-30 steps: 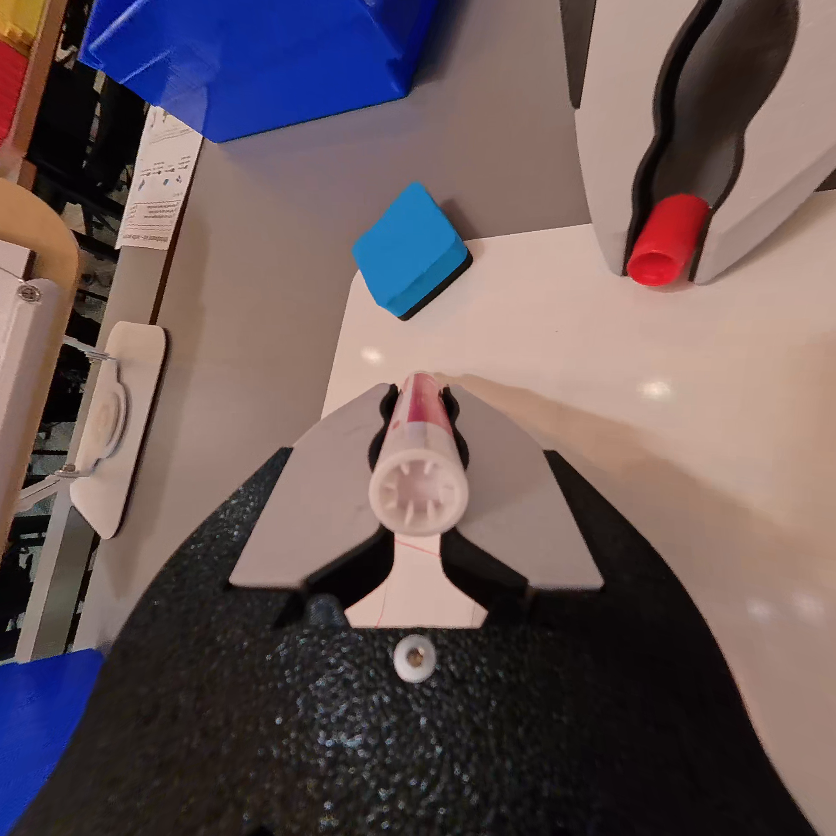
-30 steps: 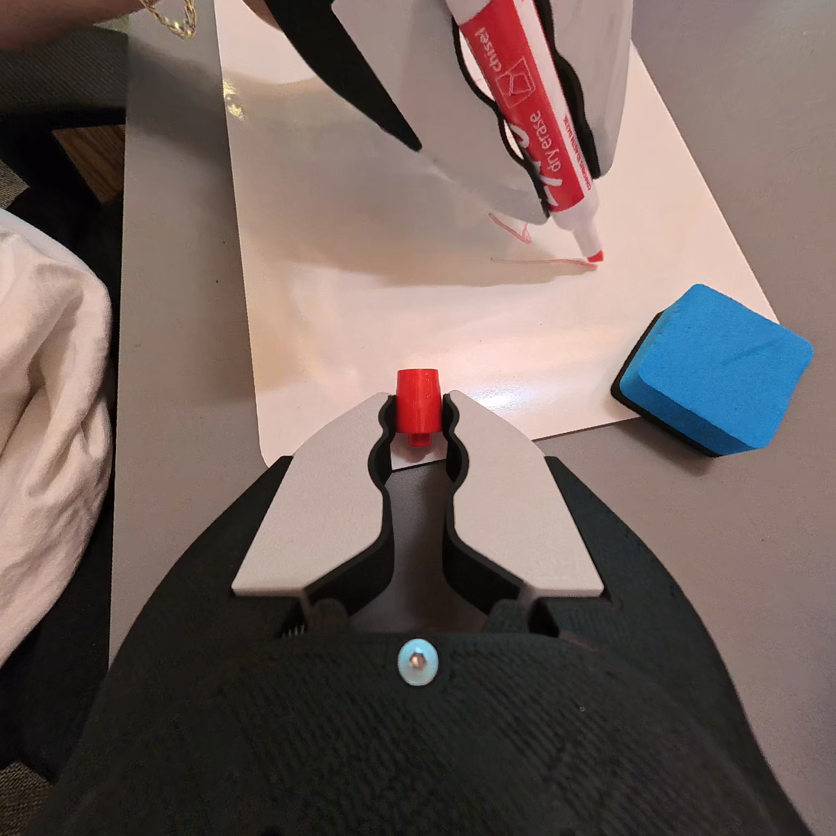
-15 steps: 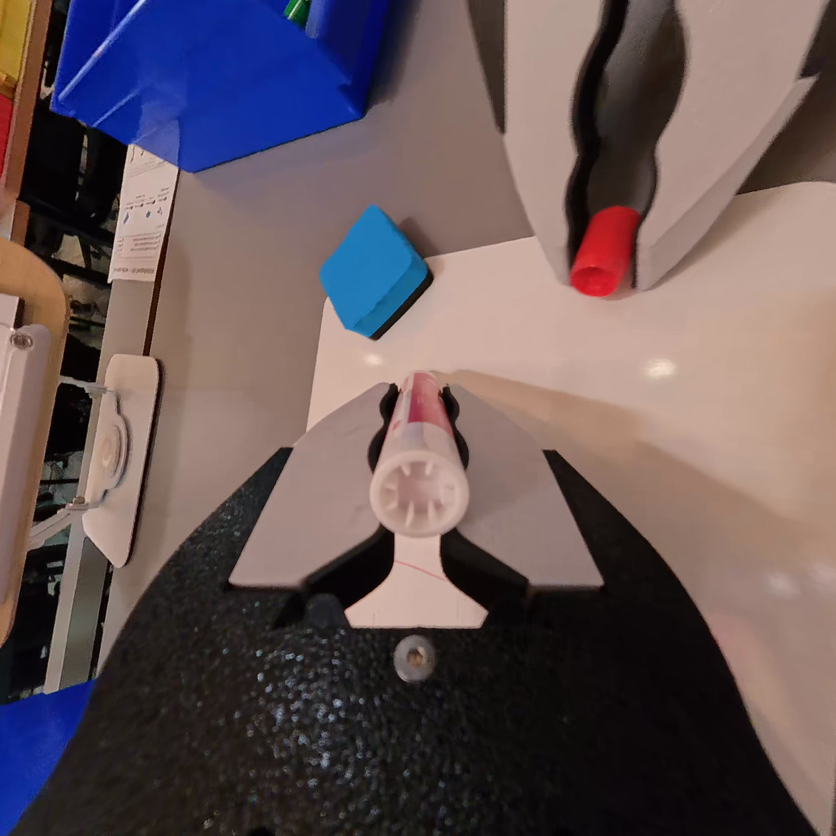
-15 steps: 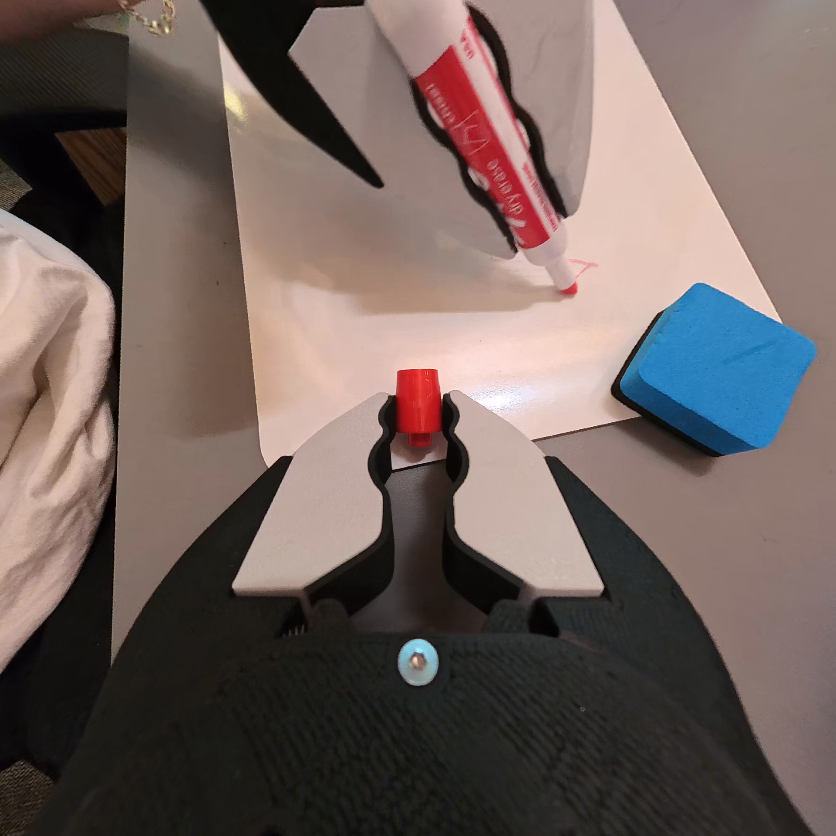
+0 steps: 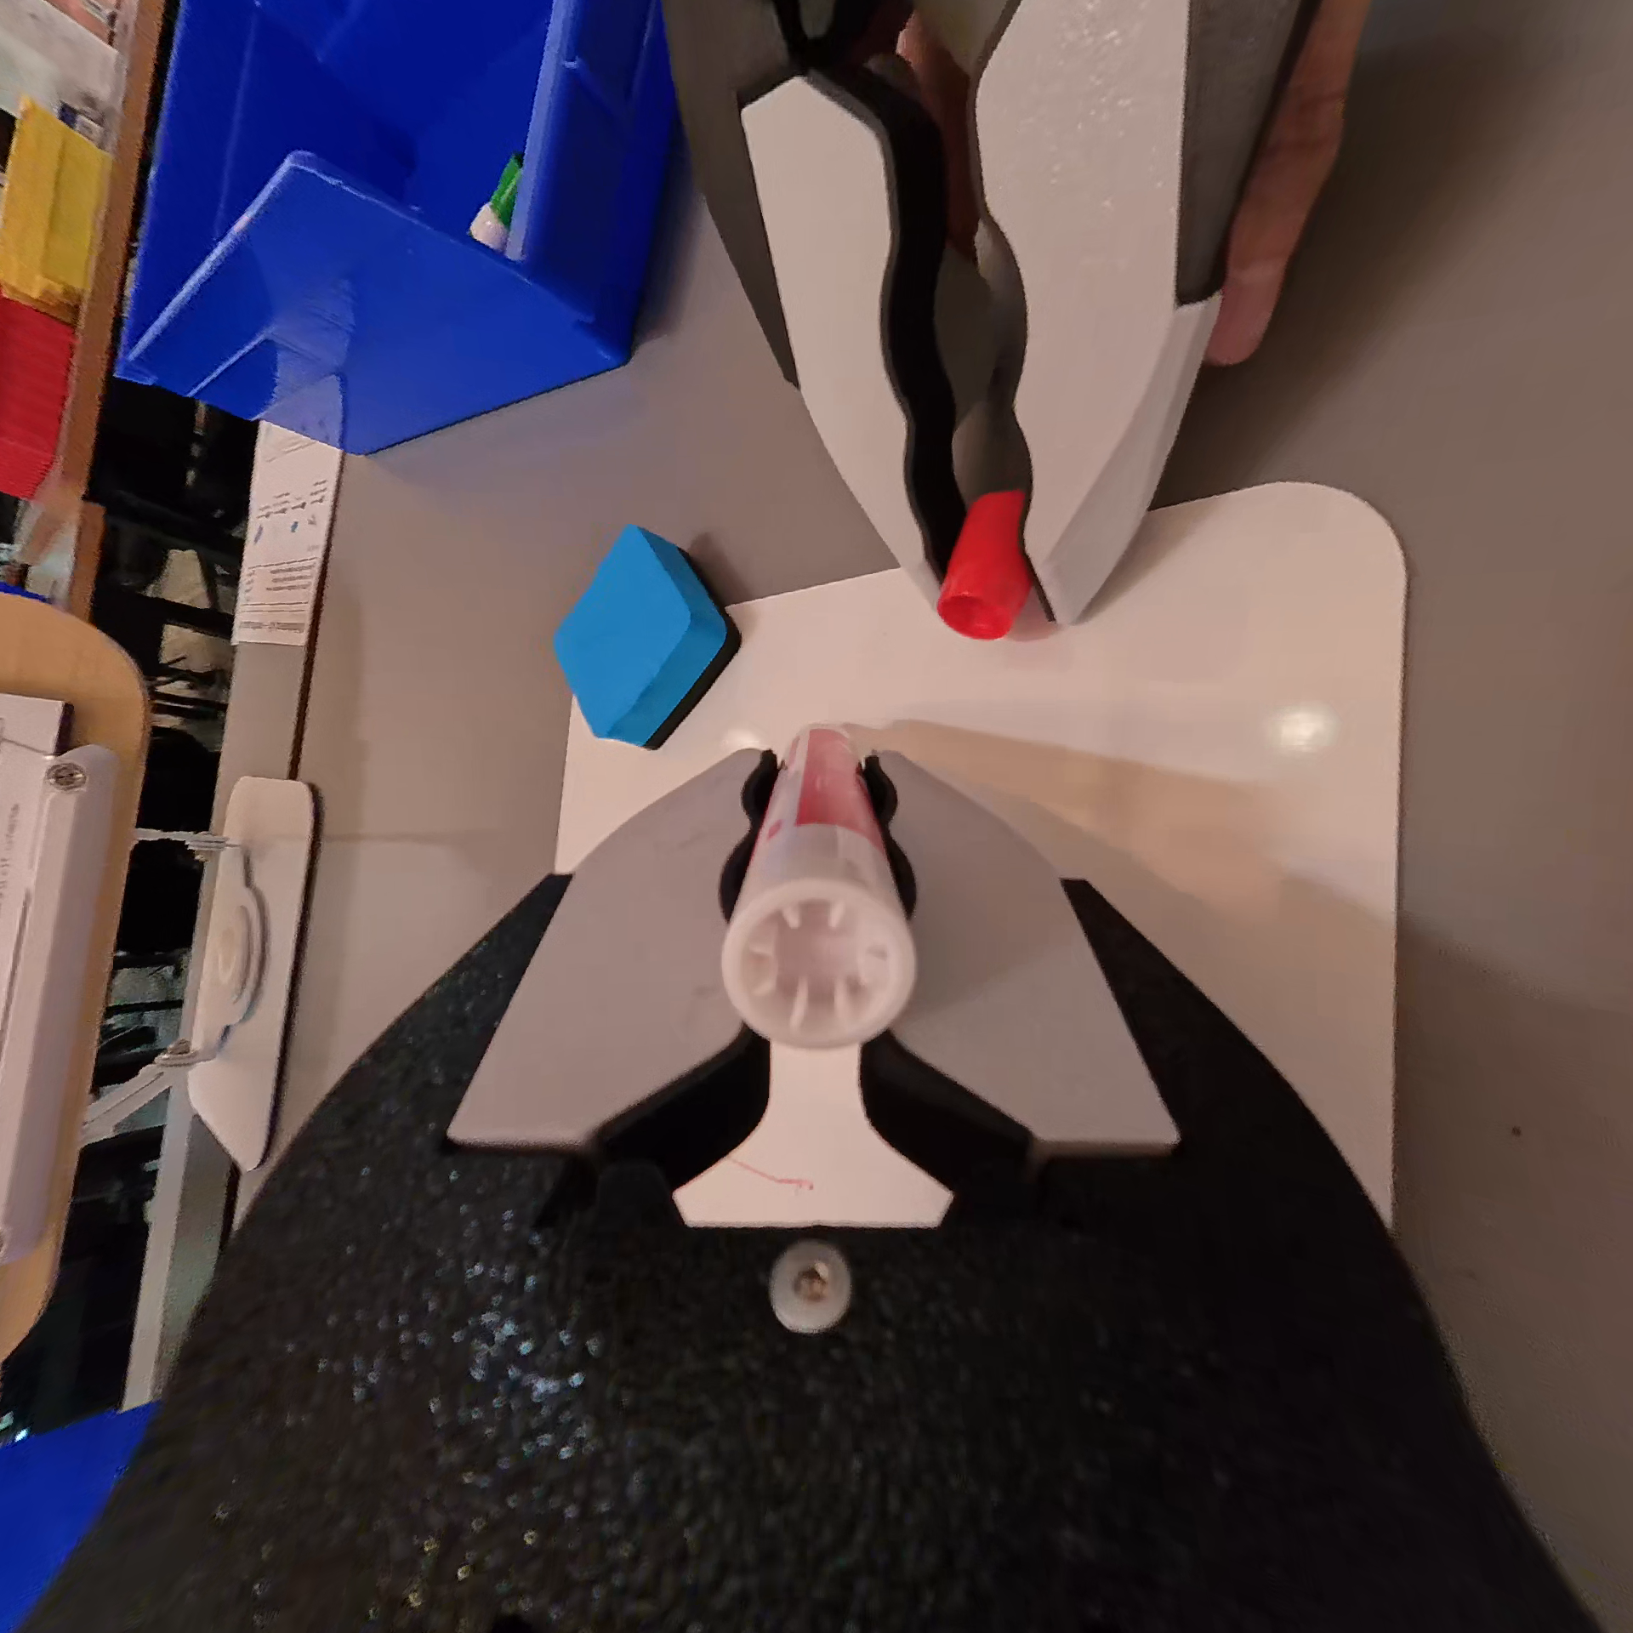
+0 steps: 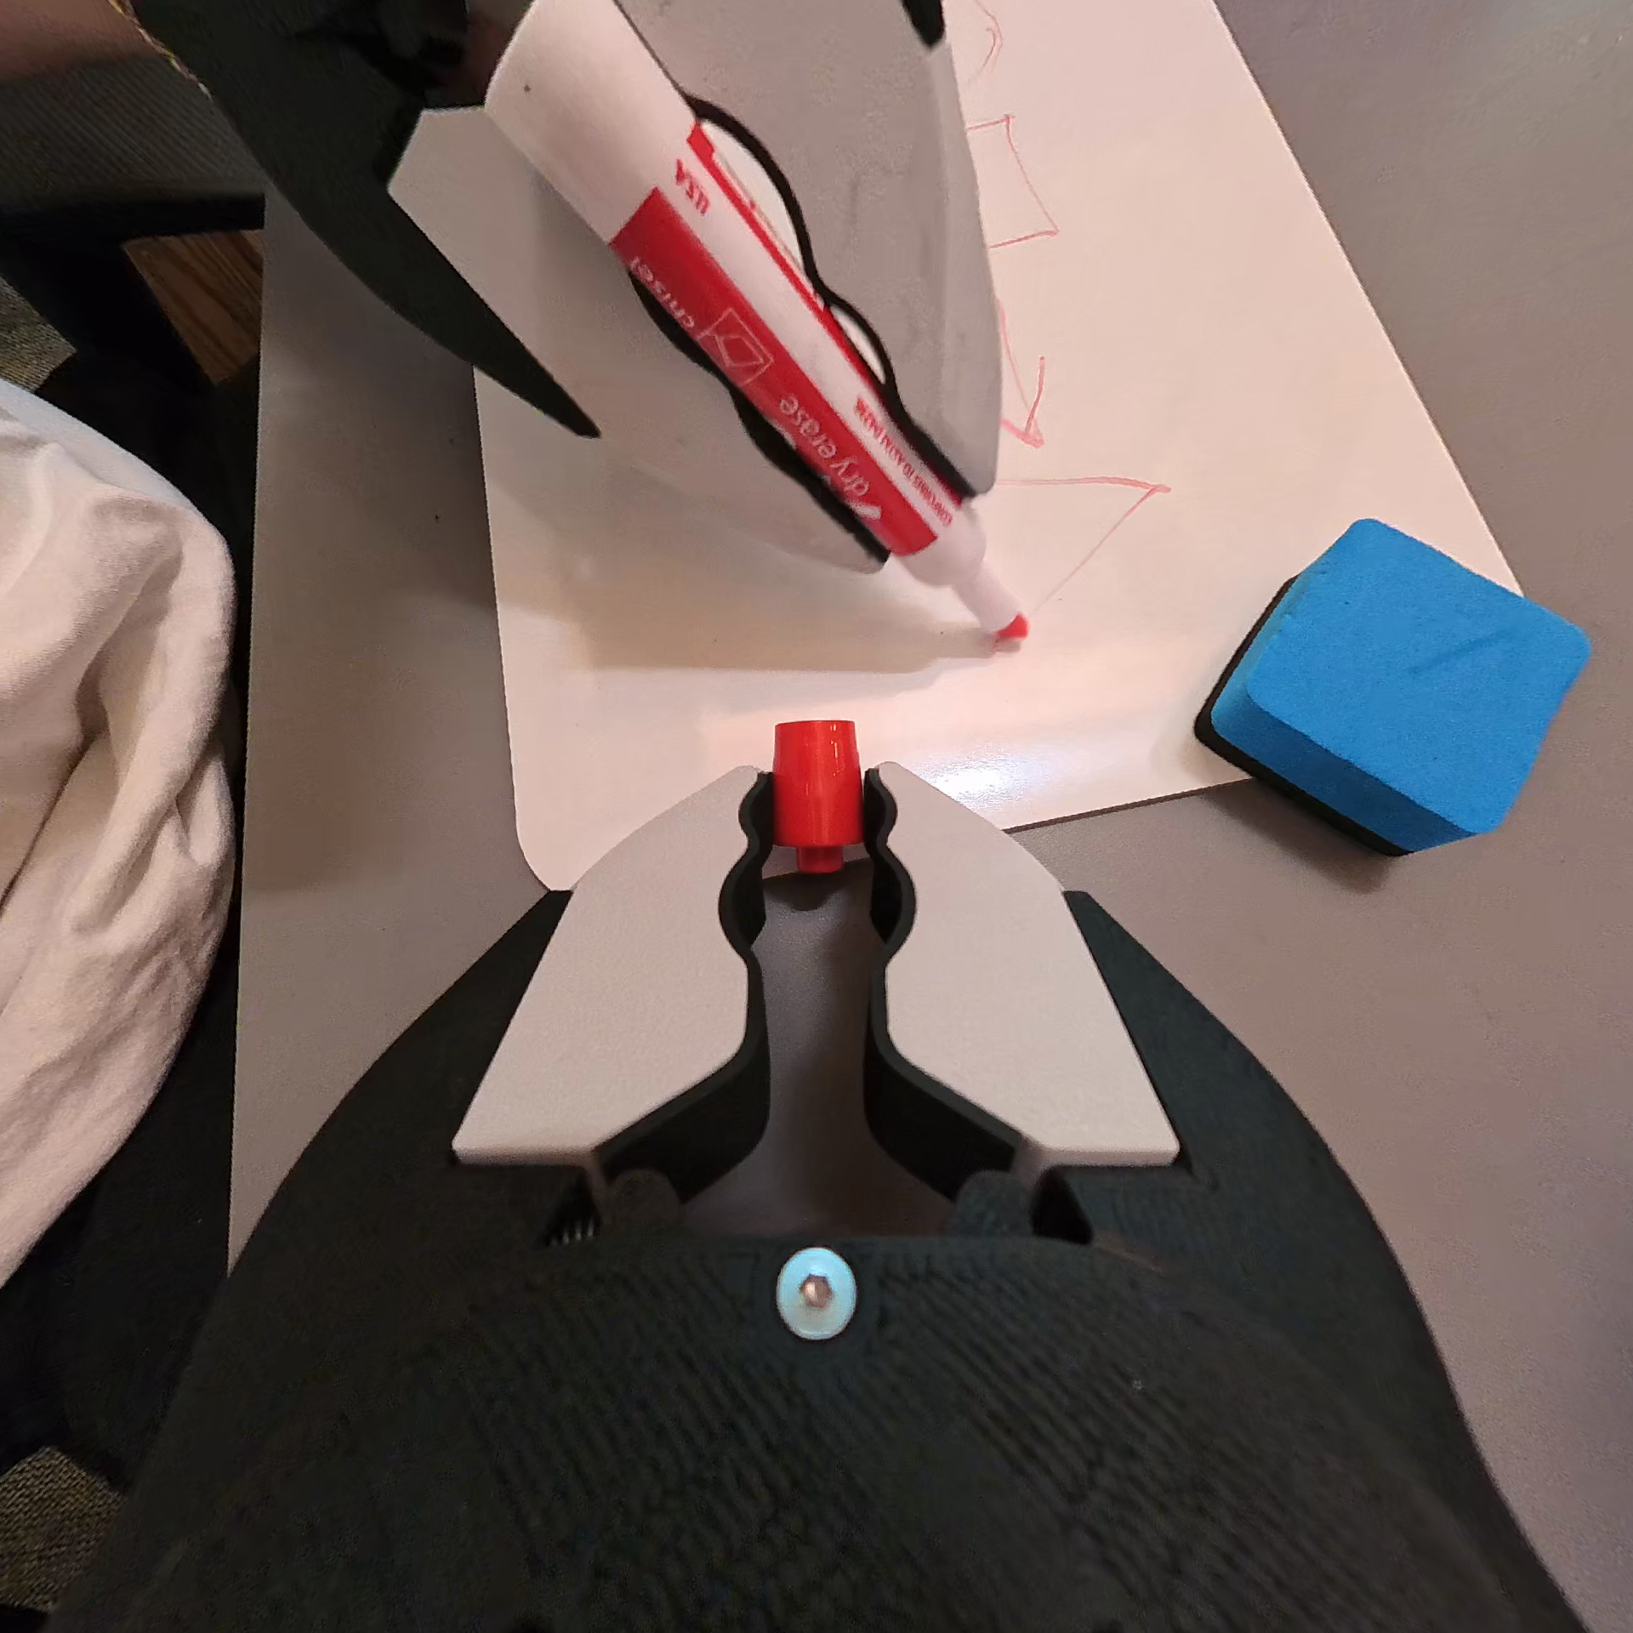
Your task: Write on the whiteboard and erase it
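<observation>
My left gripper [image 5: 817, 760] is shut on a red and white dry-erase marker [image 5: 817, 892], seen end-on. In the right wrist view the marker [image 6: 778, 389] slants down with its red tip touching the whiteboard [image 6: 1281, 292], beside several thin red lines [image 6: 1096, 495]. My right gripper [image 6: 815, 778] is shut on the red marker cap [image 6: 815, 782] and hovers over the board's near edge; it also shows in the left wrist view [image 5: 985, 610]. A blue foam eraser [image 6: 1405, 680] lies at the board's right corner, also seen in the left wrist view [image 5: 641, 649].
The whiteboard [image 5: 1237, 707] lies on a grey table [image 6: 1325, 1016]. A blue bin [image 5: 380, 265] stands past the eraser. A white plate-like fixture [image 5: 247, 963] hangs at the table's left edge. White cloth [image 6: 97, 795] lies left of the table. My hands' fingertips stand some 5 centimeters from each other. The left tips stand about 9 centimeters off the blue foam eraser [image 6: 1405, 680]. Look for it in the left wrist view [image 5: 623, 626] too.
The marker tip has travelled across the board toward my right gripper, leaving a longer red line. The left gripper has pulled back, so the eraser and right gripper look farther off.
</observation>
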The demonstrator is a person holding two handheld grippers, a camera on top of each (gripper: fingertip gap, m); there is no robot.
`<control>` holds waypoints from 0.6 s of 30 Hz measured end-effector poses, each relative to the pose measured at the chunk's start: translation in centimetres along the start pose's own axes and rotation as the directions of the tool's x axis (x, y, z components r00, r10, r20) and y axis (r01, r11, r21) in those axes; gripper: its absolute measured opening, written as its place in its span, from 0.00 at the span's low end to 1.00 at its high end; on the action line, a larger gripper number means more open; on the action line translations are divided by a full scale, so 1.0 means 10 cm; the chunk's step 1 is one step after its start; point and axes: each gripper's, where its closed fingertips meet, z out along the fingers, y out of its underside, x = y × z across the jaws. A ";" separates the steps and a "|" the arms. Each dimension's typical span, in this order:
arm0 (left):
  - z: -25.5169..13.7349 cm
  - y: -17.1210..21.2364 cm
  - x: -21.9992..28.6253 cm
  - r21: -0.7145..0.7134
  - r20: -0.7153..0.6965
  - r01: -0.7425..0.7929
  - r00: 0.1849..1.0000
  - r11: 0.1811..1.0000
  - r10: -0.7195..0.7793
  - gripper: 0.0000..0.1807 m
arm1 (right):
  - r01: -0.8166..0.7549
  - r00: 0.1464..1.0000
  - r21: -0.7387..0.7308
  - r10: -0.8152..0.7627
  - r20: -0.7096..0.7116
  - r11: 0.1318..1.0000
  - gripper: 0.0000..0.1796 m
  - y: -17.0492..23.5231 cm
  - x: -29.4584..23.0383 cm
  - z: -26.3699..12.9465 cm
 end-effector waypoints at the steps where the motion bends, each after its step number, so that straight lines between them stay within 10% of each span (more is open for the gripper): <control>1: -0.03 -0.01 -0.04 0.015 0.026 0.004 1.000 1.000 -0.005 0.11 | 0.001 1.000 0.000 -0.001 -0.001 1.000 0.11 0.00 0.00 0.00; 18: -0.31 0.37 -0.08 -0.041 0.005 0.091 0.996 0.995 -0.091 0.11 | 0.002 1.000 0.000 -0.002 -0.002 1.000 0.11 0.00 0.00 0.00</control>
